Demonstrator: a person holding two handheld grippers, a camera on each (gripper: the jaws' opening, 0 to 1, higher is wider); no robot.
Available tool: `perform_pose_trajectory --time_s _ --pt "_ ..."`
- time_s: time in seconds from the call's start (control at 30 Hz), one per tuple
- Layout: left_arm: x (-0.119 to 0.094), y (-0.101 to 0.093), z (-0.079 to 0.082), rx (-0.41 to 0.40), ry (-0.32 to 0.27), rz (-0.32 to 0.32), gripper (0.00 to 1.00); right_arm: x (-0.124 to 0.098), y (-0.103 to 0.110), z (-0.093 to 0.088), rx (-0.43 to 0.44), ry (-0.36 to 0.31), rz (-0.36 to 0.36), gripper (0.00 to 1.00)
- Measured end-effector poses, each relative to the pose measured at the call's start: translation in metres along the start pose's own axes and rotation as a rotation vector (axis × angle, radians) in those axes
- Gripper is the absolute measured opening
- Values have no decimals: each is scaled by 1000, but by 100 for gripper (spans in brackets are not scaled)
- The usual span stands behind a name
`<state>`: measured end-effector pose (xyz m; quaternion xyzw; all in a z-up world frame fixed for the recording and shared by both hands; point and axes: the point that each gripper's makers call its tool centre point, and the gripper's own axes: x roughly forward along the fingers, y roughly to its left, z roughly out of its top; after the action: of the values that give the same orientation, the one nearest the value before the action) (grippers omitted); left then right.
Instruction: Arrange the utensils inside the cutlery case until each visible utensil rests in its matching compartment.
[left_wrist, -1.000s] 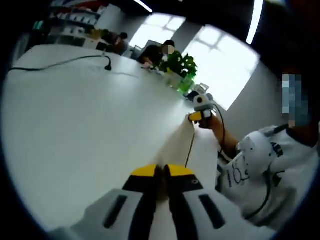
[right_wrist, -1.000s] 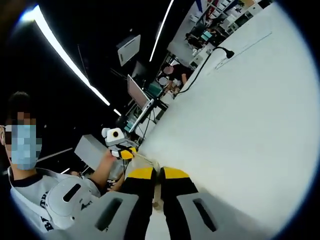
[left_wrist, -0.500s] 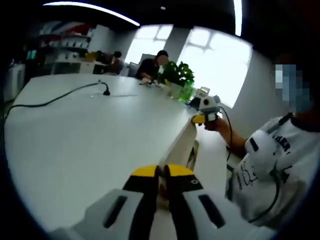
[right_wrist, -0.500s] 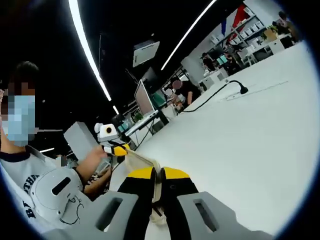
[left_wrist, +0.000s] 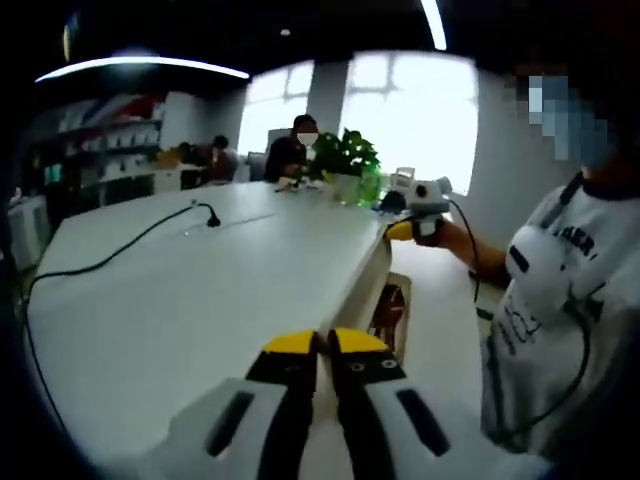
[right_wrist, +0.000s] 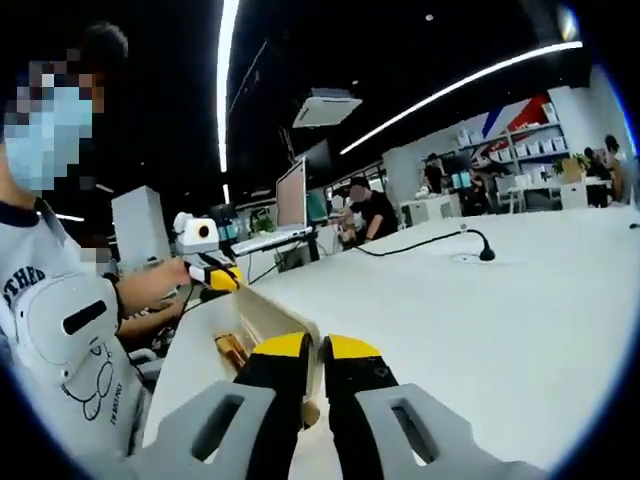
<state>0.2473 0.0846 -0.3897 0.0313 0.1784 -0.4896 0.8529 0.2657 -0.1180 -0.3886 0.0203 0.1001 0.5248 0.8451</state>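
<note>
Left gripper: jaws drawn together, clamped on the near edge of the cutlery case, which runs away toward 1 o'clock in the left gripper view. At its far end the right gripper pinches the opposite edge, held by a hand.

Right gripper view: right gripper likewise closed on the case rim, pale wood, stretching toward 10 o'clock to the left gripper. Something brown and wooden lies inside the case near the jaws; compartment cannot be told.

Case is held over the near edge of a white table. A black cable trails across the tabletop. Person in white printed shirt at 3 o'clock in the left gripper view. Potted plant at the table's far end.
</note>
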Motion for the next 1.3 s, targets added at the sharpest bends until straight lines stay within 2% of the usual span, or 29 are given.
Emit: perform_pose_trajectory --time_s 0.17,0.33,0.43,0.67,0.73,0.9,1.3 --pt "0 -1 -4 31 -2 5 5 1 1 -8 -65 21 -25 5" --pt "1 -5 -3 97 -10 8 5 -3 -2 -5 -156 13 -59 5" --pt "0 -4 -5 113 6 10 5 -4 0 -5 -179 11 -65 5" --pt "-2 -7 -8 156 -6 26 5 -8 6 -8 -244 -3 -83 5" --pt "-2 -7 -10 165 0 28 5 -9 6 -10 -245 -5 -80 5" --pt "-4 -8 -7 158 -33 29 5 -10 9 -8 -268 -32 -78 5" --pt "-4 -10 -13 166 -51 39 6 -9 12 -18 -300 -34 -77 5"
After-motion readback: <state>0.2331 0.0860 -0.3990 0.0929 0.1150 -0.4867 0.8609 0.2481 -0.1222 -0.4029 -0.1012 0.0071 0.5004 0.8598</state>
